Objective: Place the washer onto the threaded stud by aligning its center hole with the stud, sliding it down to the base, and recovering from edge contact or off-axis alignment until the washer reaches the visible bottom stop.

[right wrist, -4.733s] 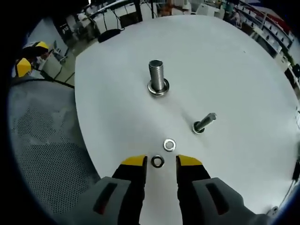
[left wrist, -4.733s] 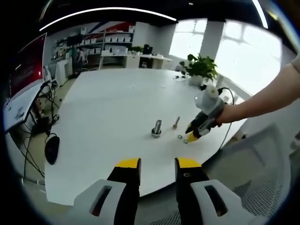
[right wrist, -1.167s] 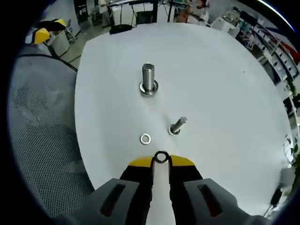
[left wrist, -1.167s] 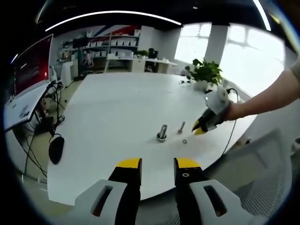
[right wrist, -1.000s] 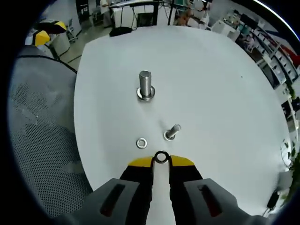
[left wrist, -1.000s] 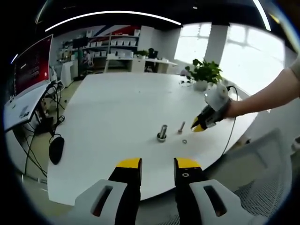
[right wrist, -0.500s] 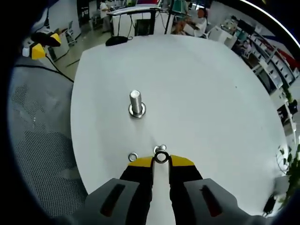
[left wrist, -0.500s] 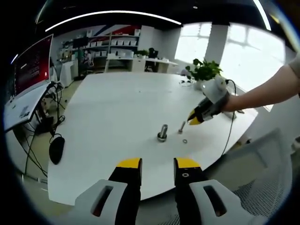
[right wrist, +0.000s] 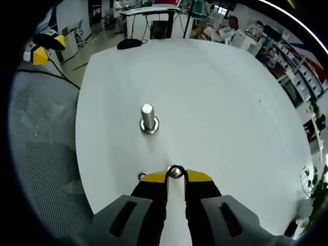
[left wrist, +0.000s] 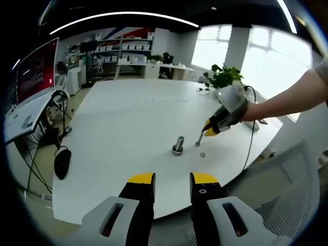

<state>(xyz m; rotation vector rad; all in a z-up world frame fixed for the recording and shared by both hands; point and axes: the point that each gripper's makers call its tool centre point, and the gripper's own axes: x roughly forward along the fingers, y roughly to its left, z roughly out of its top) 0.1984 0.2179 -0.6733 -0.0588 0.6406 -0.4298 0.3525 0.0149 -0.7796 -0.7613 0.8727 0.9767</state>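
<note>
White round table (right wrist: 230,102) in an open office, shelves and desks behind, a plant (left wrist: 224,78) by bright windows. Right gripper (right wrist: 176,176) is clamped on a washer (right wrist: 176,171) above the table, short of the upright threaded stud (right wrist: 148,118). A second washer (right wrist: 142,176) is half hidden by its jaw; left gripper (left wrist: 172,179) hangs apart at the table edge, holding nothing.

Two views, one tabletop (left wrist: 128,123)

My left looks across from off its edge; my right looks steeply down, near; both share the stud (right wrist: 148,118).
</note>
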